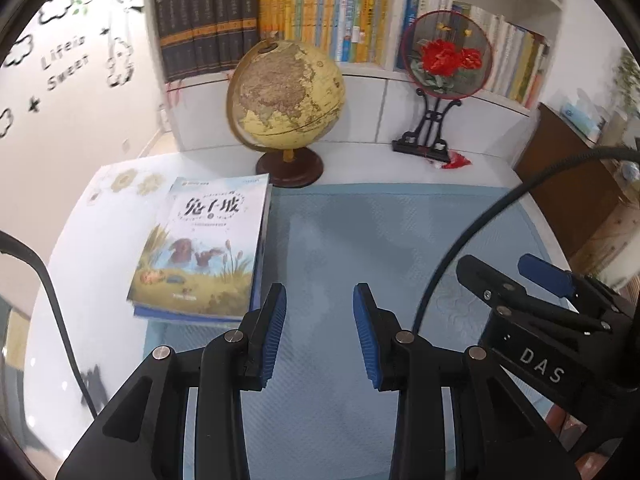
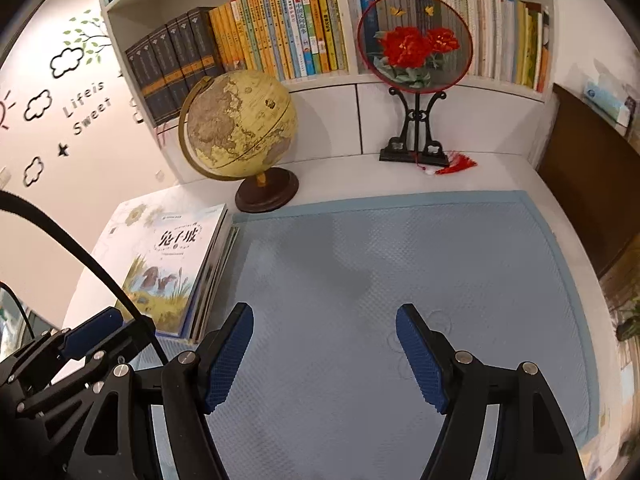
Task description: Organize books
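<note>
Beside the globe (image 1: 286, 92), just off the left of its round dark base, a stack of books (image 1: 202, 256) lies flat on the white desk (image 1: 92, 240), its right edge meeting the left border of the blue mat (image 1: 360, 240). The top cover shows a painted reed scene under Chinese characters, and the right wrist view reveals several thinner books fanned out beneath it. To the right of the globe, a round embroidered fan (image 1: 446, 54) with red flowers stands on a black stand, a red tassel lying at its foot. Behind the globe, a white bookshelf (image 1: 394, 16) carries upright rows of dark, yellow and pale spines. Left of the globe, the wall bears cloud stickers and lettering.

Nearer the cameras than the globe, both grippers hang over the bare mat. The left gripper (image 1: 320, 332) has its blue pads parted with nothing between them; its left pad sits close to the stack's near right corner without touching it. The right gripper (image 2: 325, 356) has its jaws spread wider, also empty, well to the right of the stack. A black cable (image 1: 500, 208) arcs across each view.
</note>
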Demonstrator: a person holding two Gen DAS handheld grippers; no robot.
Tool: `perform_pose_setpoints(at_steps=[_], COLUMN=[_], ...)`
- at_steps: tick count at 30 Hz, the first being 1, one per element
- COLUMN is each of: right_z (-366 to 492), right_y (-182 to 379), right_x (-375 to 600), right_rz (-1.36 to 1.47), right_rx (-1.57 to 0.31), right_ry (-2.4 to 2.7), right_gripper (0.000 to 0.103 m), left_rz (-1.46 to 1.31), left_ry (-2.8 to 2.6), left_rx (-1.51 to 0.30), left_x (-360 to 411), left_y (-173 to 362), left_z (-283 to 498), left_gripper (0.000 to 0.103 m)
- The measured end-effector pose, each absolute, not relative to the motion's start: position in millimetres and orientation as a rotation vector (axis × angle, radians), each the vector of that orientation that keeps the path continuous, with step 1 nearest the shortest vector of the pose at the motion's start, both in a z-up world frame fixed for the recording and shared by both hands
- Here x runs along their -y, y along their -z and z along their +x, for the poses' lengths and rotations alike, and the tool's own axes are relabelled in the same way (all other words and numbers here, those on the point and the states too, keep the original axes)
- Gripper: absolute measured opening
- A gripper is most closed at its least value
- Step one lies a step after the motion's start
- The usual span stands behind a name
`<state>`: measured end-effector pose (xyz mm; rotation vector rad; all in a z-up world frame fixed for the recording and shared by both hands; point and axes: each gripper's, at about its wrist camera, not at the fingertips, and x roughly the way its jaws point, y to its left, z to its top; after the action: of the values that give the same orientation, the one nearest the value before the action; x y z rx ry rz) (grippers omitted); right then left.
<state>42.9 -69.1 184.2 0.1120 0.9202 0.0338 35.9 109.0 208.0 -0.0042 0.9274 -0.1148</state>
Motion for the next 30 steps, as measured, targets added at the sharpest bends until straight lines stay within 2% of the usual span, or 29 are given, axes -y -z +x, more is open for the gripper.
perform_pose_setpoints(at_steps=[11,30], right_z=[43,89], right_y=[-169,-131], right_x=[13,19], right_rz=[0.121,0.118], right_rx=[-1.008,-1.094], right_ry=[0.136,0.138], right_gripper=[0.072,0.072], left_rz=[-0.045,-0.044], left_ry=[0.249,0.194], left_rx=[-0.988,-1.154], left_x=[-157,-157], left_y=[-183,-125], left_z=[66,100], left_gripper=[0.032,0.032])
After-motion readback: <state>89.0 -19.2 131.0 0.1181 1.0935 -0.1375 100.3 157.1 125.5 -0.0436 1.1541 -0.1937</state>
